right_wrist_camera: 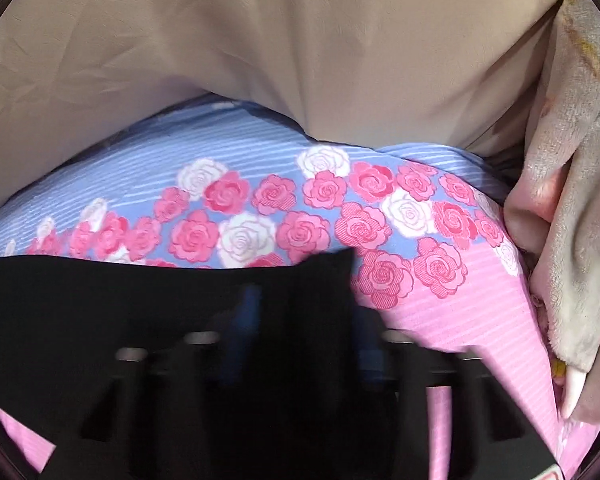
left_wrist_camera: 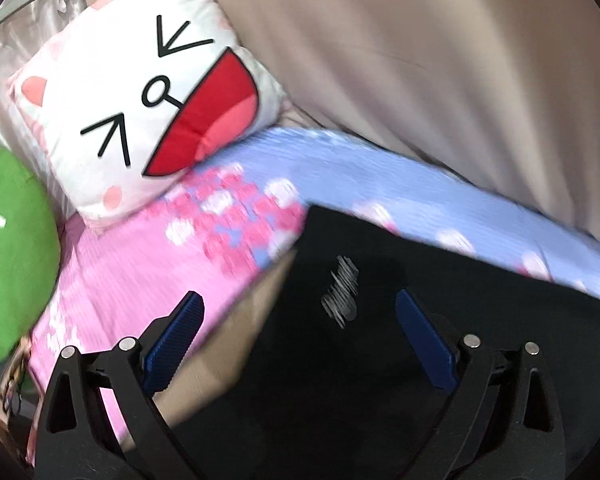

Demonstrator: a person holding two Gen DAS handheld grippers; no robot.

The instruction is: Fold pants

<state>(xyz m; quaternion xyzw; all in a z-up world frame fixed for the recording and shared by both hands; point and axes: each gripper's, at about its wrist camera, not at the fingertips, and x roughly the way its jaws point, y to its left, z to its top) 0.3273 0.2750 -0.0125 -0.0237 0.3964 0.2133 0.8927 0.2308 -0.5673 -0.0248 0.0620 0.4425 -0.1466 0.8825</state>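
Black pants (left_wrist_camera: 400, 300) with a small white printed logo lie on a pink and blue rose-print bedsheet (left_wrist_camera: 140, 264). In the left wrist view my left gripper (left_wrist_camera: 300, 312) is open, its blue fingertips (left_wrist_camera: 188, 312) spread wide just above the pants' near left part. In the right wrist view the pants (right_wrist_camera: 160, 296) fill the lower frame, with a corner raised at the middle. My right gripper (right_wrist_camera: 300, 328) is blurred by motion behind and under the black cloth; whether its jaws hold the cloth does not show.
A white cat-face pillow (left_wrist_camera: 140, 112) and a green plush (left_wrist_camera: 8, 264) lie at the left. A beige quilt (left_wrist_camera: 420, 72) is heaped at the back, also in the right wrist view (right_wrist_camera: 260, 48). A fleecy cream blanket (right_wrist_camera: 580, 200) is at the right.
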